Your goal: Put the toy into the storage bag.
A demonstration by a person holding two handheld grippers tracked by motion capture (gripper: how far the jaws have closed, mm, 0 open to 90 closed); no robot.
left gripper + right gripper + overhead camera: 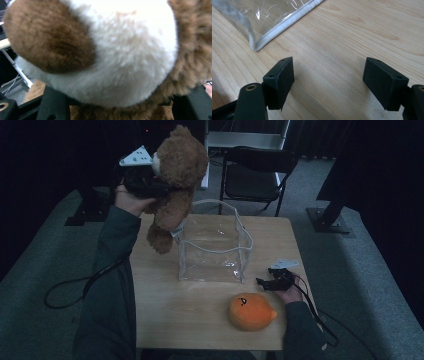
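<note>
The left gripper (pixel 159 184) is raised above the far left corner of the light wooden table (pixel 200 315), its jaws closed on the brown plush teddy bear with a cream muzzle (pixel 176 180); the bear hangs clear of the tabletop, one foot dangling just beside the left wall of the clear plastic open-topped bag with white piping (pixel 215 242). In the left gripper view the bear's fur (pixel 112 55) presses between the two black jaws at the lower corners and covers what lies beyond. The bag stands upright near the table's middle, its mouth open upward. The right gripper (pixel 264 282) rests low on the table to the right of the bag, jaws spread wide with bare wood (pixel 342 50) between them and a bag corner (pixel 257 46) just ahead. An orange round plush toy with a small face (pixel 251 311) lies near the front edge, close to the right gripper. A black folding chair (pixel 255 172) stands behind the table, well apart from the work.
</note>
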